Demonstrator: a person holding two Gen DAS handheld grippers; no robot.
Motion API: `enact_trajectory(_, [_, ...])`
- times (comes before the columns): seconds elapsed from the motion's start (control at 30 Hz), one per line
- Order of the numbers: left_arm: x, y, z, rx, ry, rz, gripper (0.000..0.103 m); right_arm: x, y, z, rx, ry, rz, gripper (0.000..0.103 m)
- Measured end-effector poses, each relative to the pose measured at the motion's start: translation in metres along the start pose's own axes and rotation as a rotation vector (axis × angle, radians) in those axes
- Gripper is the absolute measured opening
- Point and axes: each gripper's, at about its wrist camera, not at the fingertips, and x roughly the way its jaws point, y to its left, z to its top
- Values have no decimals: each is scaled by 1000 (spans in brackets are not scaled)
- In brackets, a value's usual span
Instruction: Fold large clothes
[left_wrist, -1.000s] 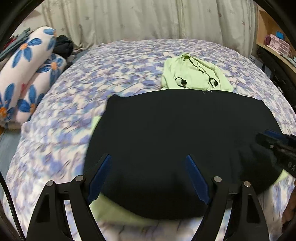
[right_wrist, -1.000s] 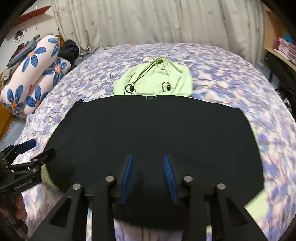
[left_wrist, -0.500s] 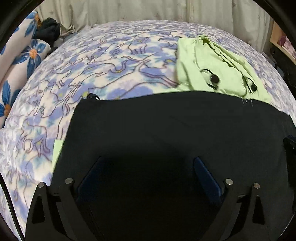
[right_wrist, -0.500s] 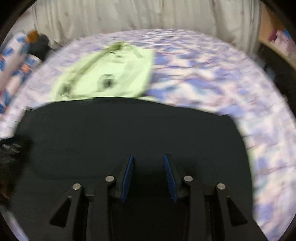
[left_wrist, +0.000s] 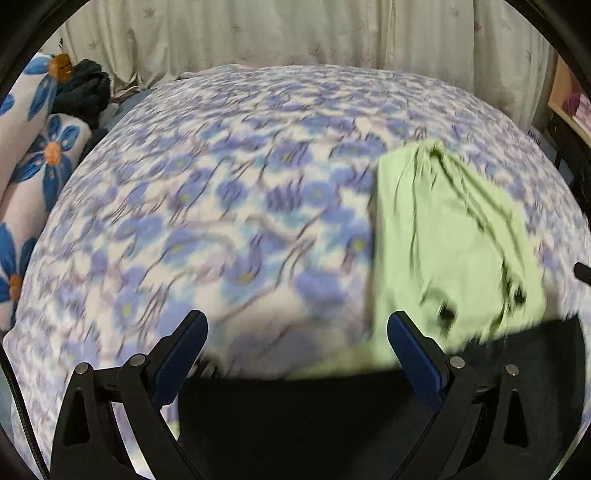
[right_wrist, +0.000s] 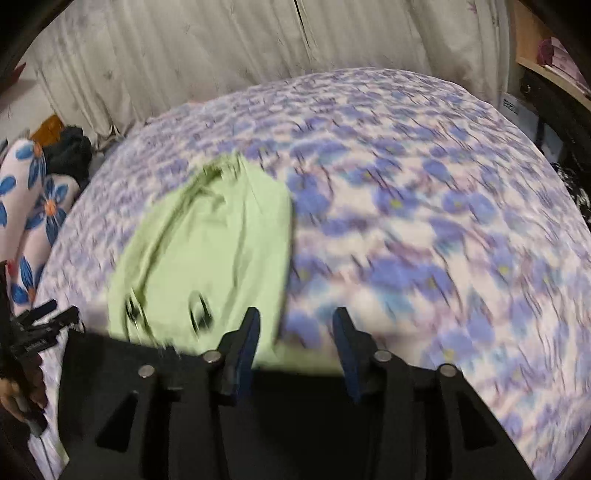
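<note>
Floral bedding in blue, lilac and white covers the bed (left_wrist: 229, 206) that serves as the folding surface, with pale pleated curtains (left_wrist: 295, 33) closing off the far side. At the near edge of both views lies the task's thing, a large black garment (left_wrist: 295, 417), spread flat and broad so that its far hem runs straight across the bed; it appears to sit on top of a light green garment (left_wrist: 443, 240), whose hood end, with drawstrings and dark toggles, sticks out beyond that hem. The layering suggests the black piece is the one being worked, with the green one simply under it. Over the left part of the black cloth hangs the left hand-held gripper (left_wrist: 295, 354), jaws spread wide and holding nothing, its blue pads framing the hem. Over the right part hangs the right hand-held gripper (right_wrist: 295, 347), jaws parted less widely and also empty as far as the blurred picture shows. Each tool takes one side, probably so the wide cloth can be lifted evenly. Both views are smeared by motion, so fine contact cannot be judged. At the left edge of the bed rest rolled flower-print blankets (left_wrist: 33, 155) with a dark bundle (left_wrist: 83, 88) beside them, and a wooden shelf (right_wrist: 554, 70) stands to the right.
</note>
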Motion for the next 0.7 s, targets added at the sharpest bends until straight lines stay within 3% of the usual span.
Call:
enact_trajectory(0.2, [37,-27,45,-10,30,-44,98,45,5,43,57,43,37,48])
enact_trajectory(0.4, [81,-35,60,-38,80,-27,98,94,2,57,100,92,34,48])
enact_trajectory(0.5, [102,-33,60,-46,119,-20,92,114,0,58,118,115,25,48])
enact_trajectory(0.6, [117,-30,58,-71,151,-85,76,125,1,58,129,115,34,48])
enact_trajectory(0.63, [118,-30,58,-75,144,-98,65,126,2,58,126,106,37,47])
enact_trajectory(0.67, [117,-32,58,-71,132,-121,38,126,4,58,117,99,32,46])
enact_trajectory(0.7, [115,-35,58,-62,130,-148,20,126,7,59,98,88,18,40])
